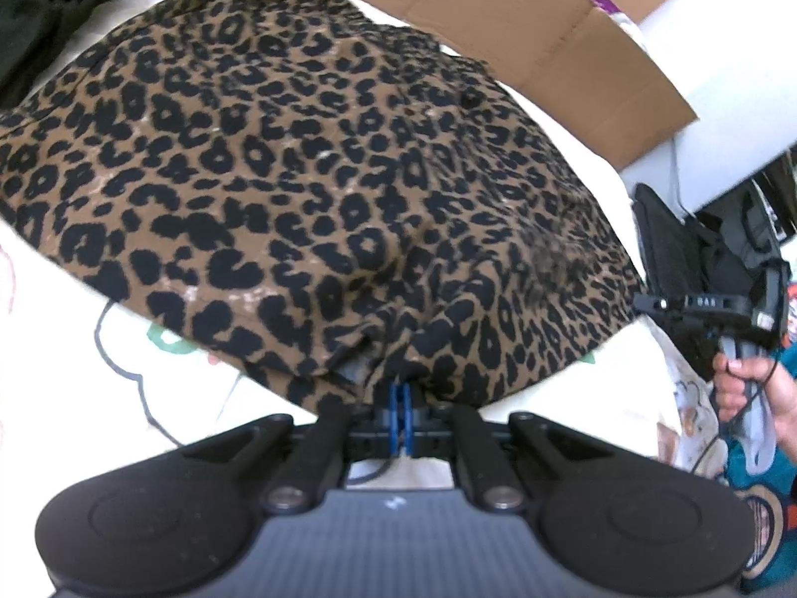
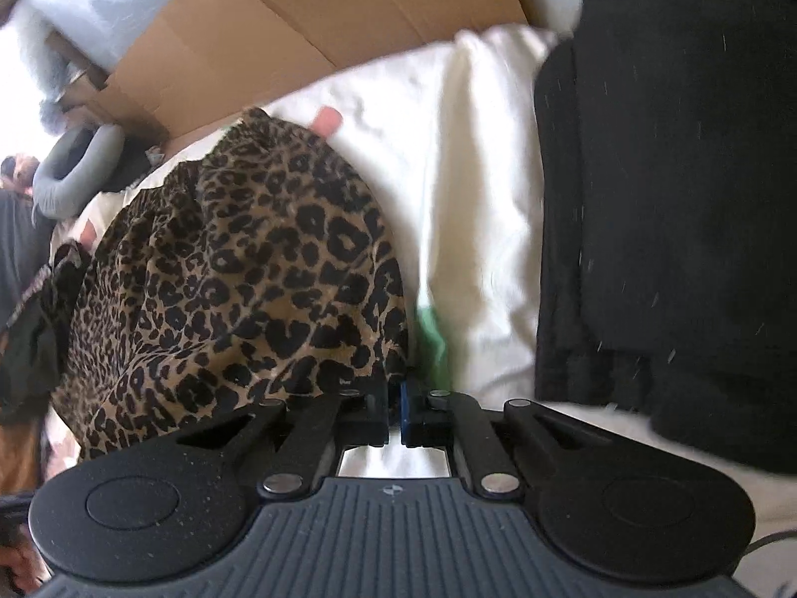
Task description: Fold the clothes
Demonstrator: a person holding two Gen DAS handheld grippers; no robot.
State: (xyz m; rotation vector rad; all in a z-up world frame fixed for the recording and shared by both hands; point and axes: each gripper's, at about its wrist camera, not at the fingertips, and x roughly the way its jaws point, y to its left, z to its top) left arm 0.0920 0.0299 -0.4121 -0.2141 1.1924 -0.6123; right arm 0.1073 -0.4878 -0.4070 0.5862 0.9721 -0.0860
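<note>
On the white sheet (image 1: 60,359): one leopard-print garment (image 1: 309,174), brown with black spots, spread and rumpled. Two grippers. Left gripper (image 1: 402,393) clenched on the garment's near hem; right gripper (image 2: 396,398) closed, the garment's edge at its jaws. One black folded cloth (image 2: 672,174) beside the sheet.

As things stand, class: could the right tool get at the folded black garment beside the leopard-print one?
Probably yes, though not freely. The right tool is shut on the leopard-print garment's edge, so it must let go first. The black garment lies close on its right, with only bare white sheet between.
</note>
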